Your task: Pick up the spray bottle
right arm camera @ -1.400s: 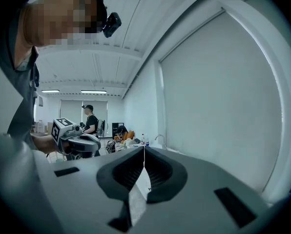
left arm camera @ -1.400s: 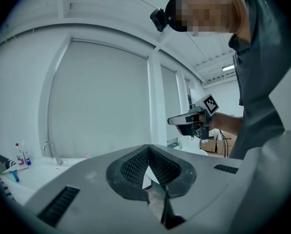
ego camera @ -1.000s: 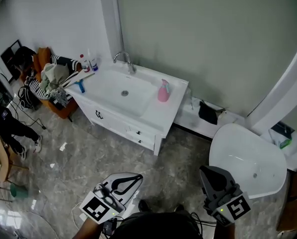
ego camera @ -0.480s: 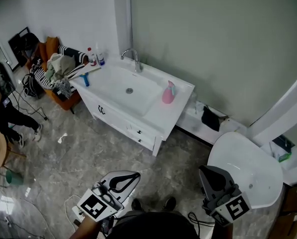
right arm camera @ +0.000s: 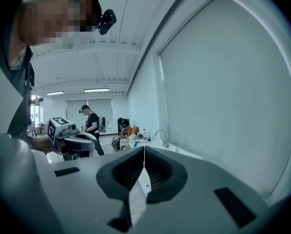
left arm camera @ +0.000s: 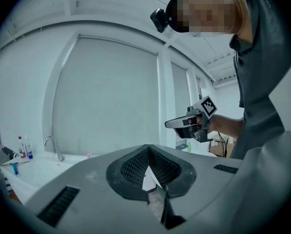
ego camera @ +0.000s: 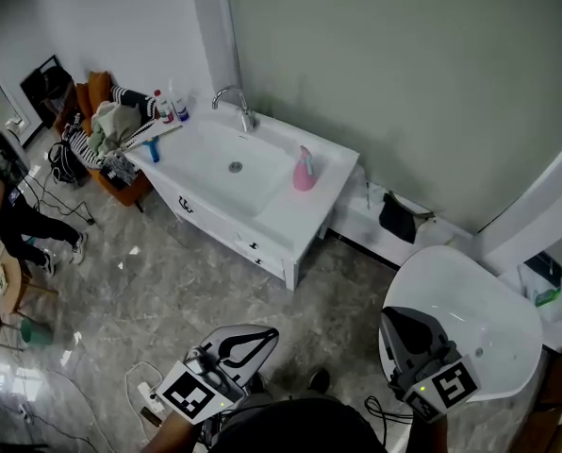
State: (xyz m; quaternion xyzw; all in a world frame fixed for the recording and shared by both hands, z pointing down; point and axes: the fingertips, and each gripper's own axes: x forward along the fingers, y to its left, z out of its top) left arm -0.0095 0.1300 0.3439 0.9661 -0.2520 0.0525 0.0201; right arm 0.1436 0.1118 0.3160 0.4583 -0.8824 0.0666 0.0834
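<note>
Pink plastic is marking out the spray bottle point(ego camera: 303, 170), which is standing upright on the flat right part of the white sink cabinet point(ego camera: 279, 229), just beside the basin point(ego camera: 206, 163). It is well apart from both grippers, with the grey marbled floor point(ego camera: 168, 291) lying between them.

In the head view the left gripper point(ego camera: 259, 334) and the right gripper point(ego camera: 401, 321) are showing at the bottom edge, both pointing forward, the right one hanging in front of a white bathtub point(ego camera: 470, 295).

In the left gripper view, the left gripper's point(left arm camera: 148, 165) jaws are pressing together with nothing between them. In the right gripper view, the right gripper's point(right arm camera: 144, 165) jaws are likewise pressing together and gripping nothing.

A chrome tap point(ego camera: 232, 100) is rising at the back of the basin. At the far left corner of the cabinet top two small bottles point(ego camera: 168, 109) are standing (their labels are too small to read), and a blue object point(ego camera: 152, 149) is lying near them. Beside that end of the cabinet, an orange chair point(ego camera: 107, 182) is carrying a heap of clothes point(ego camera: 109, 125). A person in dark clothing point(ego camera: 17, 217) is showing at the left edge.
</note>
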